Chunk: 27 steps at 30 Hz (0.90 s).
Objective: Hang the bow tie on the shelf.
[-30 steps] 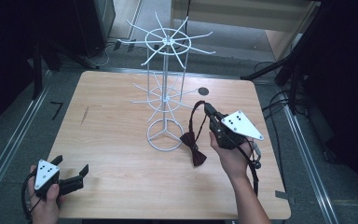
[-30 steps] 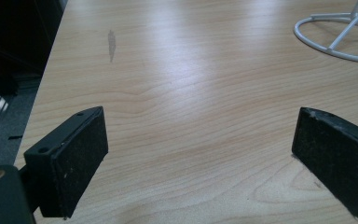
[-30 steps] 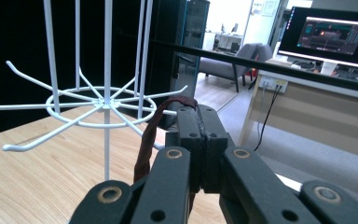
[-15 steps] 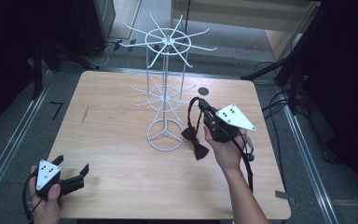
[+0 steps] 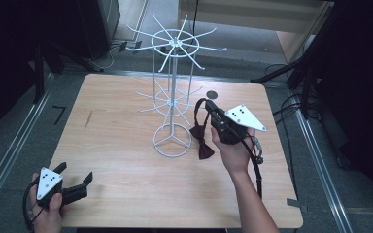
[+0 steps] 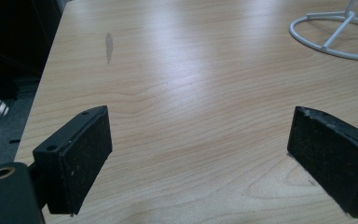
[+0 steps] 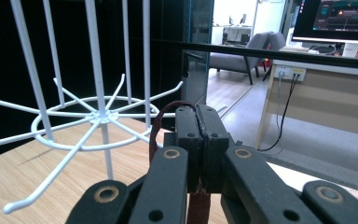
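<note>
A white wire display rack [image 5: 173, 97] with hooked arms stands in the middle of the wooden table [image 5: 116, 111]. My right gripper [image 5: 211, 110] is just right of the rack's lower ring of arms, shut on the strap of a dark maroon bow tie [image 5: 202, 141], which hangs beside the rack's base. In the right gripper view the jaws [image 7: 199, 117] are pressed together on the strap [image 7: 155, 129], with the rack's lower arms [image 7: 98, 113] close on the left. My left gripper [image 5: 74, 173] rests at the table's front left corner, open and holding nothing [image 6: 200, 154].
A small dark disc [image 5: 212, 95] lies on the table behind the right gripper. A faint scuff [image 5: 88, 119] marks the left side of the tabletop. Dark stands and cables surround the table; metal rails run along both sides.
My right gripper has lifted the bow tie and carried it up and away, closer to the rack's lower arms. The left gripper has stayed put.
</note>
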Motion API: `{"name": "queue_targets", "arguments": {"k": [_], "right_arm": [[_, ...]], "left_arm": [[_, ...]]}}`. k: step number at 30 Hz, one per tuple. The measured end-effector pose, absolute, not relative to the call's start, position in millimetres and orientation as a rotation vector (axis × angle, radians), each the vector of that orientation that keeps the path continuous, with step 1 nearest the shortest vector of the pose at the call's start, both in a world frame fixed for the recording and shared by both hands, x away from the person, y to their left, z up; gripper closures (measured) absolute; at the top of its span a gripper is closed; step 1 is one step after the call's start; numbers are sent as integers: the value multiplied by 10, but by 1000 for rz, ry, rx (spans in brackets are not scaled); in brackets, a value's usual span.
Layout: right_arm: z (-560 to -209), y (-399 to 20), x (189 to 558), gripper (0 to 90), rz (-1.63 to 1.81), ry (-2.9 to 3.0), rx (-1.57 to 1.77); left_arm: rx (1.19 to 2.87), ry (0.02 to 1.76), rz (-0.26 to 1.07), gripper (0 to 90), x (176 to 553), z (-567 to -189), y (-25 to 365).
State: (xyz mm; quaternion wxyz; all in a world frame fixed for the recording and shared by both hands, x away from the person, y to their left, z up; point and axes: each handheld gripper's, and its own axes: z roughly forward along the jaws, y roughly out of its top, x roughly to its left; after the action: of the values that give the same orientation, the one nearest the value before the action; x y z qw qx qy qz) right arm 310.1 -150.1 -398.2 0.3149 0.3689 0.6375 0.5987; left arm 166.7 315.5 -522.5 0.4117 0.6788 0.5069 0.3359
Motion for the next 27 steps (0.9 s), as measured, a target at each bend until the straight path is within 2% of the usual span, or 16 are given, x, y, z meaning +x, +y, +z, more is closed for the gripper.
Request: {"name": "queue_targets", "arguments": {"k": [16, 27], "right_arm": [[-4052, -1655, 3206, 886, 1604, 1647, 1098], [-4204, -1604, 3304, 900, 1545, 1697, 1130]], "left_arm": [[1708, 1276, 846, 70, 1667, -5225, 3155], [1706, 1279, 854, 70, 1668, -5226, 3150]]}}
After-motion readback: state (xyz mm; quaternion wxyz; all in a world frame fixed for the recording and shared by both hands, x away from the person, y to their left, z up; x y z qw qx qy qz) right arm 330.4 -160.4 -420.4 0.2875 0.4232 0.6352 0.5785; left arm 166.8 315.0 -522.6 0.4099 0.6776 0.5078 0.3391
